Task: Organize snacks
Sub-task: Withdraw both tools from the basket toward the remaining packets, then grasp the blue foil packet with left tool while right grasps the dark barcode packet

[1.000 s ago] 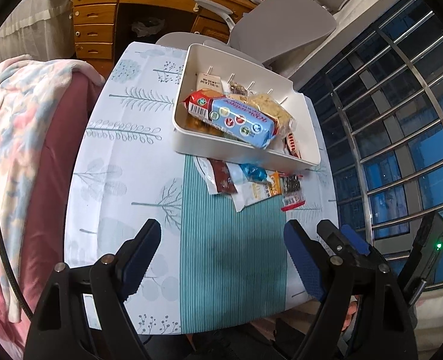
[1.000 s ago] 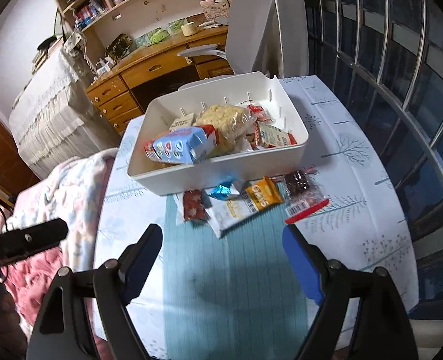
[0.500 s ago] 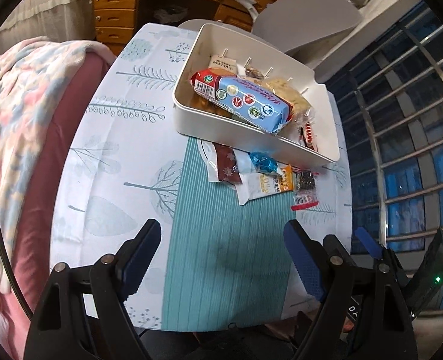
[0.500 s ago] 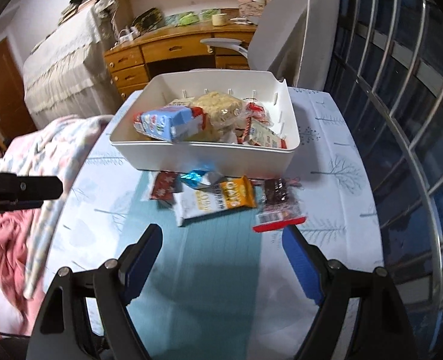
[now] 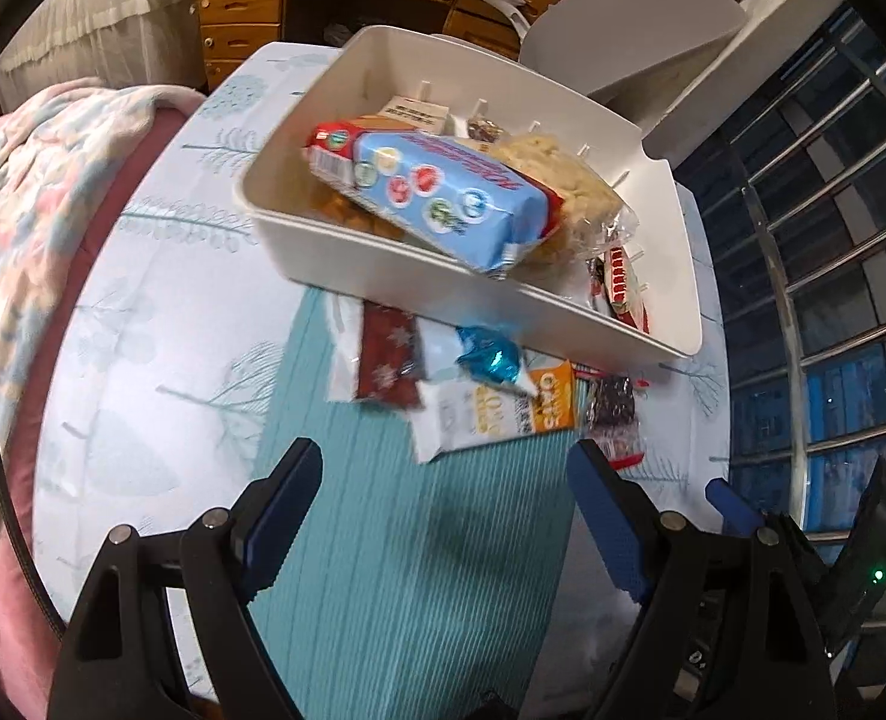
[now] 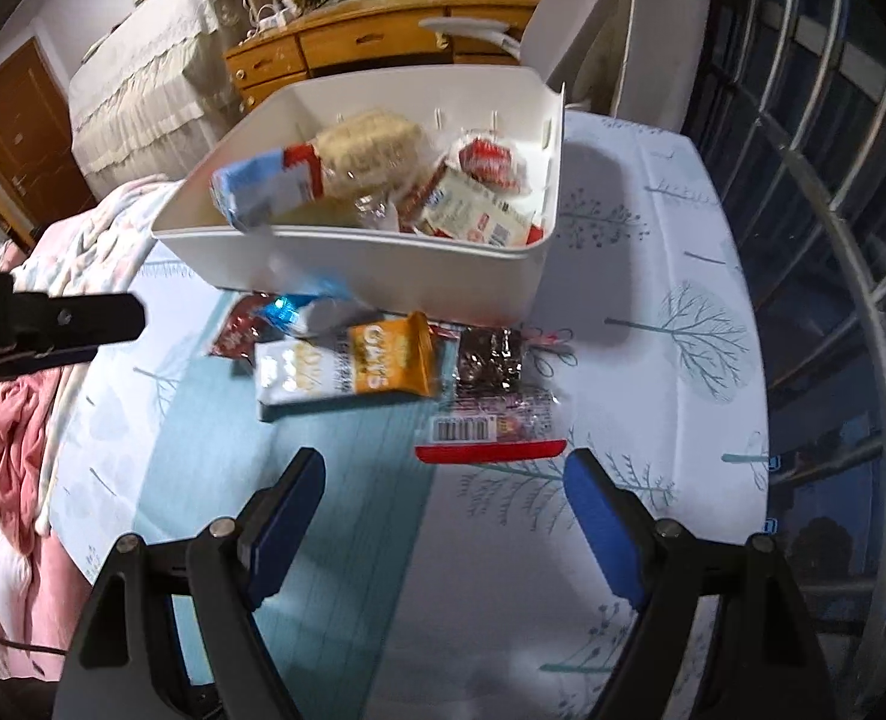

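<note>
Your left gripper (image 5: pixel 443 480) and right gripper (image 6: pixel 443 480) both hang wide apart, empty; the loose snack packets (image 6: pixel 353 369) lie on the counter (image 6: pixel 652 276) against the white bin (image 6: pixel 383 264); they look light, crinkly, slippery; pinch a flat sealed edge.

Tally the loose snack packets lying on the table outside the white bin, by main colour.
Dark red packet: 1
Shiny blue wrapper: 1
White-and-orange oats packet: 1
Clear packet with dark snack and red edge: 1
Total: 4
</note>
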`<move>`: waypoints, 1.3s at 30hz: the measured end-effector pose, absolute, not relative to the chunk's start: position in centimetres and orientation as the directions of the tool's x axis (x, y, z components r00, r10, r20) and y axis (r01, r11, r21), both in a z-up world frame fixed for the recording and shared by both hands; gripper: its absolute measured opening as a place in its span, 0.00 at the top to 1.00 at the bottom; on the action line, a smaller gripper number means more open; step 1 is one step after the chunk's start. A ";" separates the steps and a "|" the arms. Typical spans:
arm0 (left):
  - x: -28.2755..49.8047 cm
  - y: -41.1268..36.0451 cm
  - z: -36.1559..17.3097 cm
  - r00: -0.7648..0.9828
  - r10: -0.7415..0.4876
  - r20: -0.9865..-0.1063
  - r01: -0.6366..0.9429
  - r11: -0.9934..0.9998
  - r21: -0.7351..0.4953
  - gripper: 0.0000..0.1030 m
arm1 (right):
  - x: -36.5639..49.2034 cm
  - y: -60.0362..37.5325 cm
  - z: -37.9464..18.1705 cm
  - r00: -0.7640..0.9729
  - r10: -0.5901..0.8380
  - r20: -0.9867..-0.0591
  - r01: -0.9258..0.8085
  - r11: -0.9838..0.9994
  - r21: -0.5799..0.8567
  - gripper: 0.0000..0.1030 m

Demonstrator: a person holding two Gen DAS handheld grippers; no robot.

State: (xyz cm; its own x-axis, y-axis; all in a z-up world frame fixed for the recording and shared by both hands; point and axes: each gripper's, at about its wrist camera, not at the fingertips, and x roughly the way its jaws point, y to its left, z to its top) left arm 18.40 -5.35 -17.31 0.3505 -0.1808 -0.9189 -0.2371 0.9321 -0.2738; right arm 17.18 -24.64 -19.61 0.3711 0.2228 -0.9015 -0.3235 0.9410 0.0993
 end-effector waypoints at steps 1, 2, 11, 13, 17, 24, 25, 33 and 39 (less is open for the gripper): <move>19.0 -6.0 -17.9 0.350 -0.179 -0.919 -0.235 0.933 -0.271 0.20 | 17.6 -24.8 -20.1 0.362 0.227 -0.904 -0.333 0.937 0.102 0.20; 19.3 -6.5 -18.2 0.351 -0.178 -0.919 -0.234 0.934 -0.270 0.20 | 17.9 -24.8 -20.4 0.356 0.232 -0.905 -0.341 0.934 0.106 0.21; 22.9 -9.3 -22.6 0.349 -0.123 -0.929 -0.236 0.948 -0.214 0.20 | 20.1 -24.6 -24.0 0.308 0.255 -0.916 -0.406 0.907 0.116 0.27; 23.5 -9.4 -23.4 0.356 -0.118 -0.927 -0.237 0.948 -0.211 0.20 | 20.4 -24.6 -24.7 0.302 0.252 -0.920 -0.411 0.905 0.113 0.30; 24.5 -9.7 -24.8 0.352 -0.107 -0.930 -0.246 0.948 -0.202 0.20 | 21.1 -24.6 -25.6 0.295 0.254 -0.921 -0.416 0.902 0.116 0.35; 25.6 -10.4 -26.3 0.350 -0.093 -0.932 -0.240 0.953 -0.186 0.34 | 21.8 -24.6 -26.0 0.301 0.260 -0.918 -0.426 0.897 0.114 0.41; 25.8 -10.5 -26.6 0.344 -0.094 -0.934 -0.236 0.955 -0.183 0.36 | 21.8 -24.6 -26.0 0.303 0.262 -0.916 -0.428 0.896 0.115 0.42; 26.6 -10.8 -27.5 0.347 -0.091 -0.933 -0.246 0.951 -0.184 0.55 | 22.6 -25.2 -26.2 0.308 0.234 -0.922 -0.429 0.900 0.085 0.63; 27.3 -11.1 -27.3 0.360 -0.088 -0.929 -0.254 0.949 -0.189 0.56 | 23.5 -25.9 -26.5 0.306 0.220 -0.926 -0.428 0.901 0.073 0.79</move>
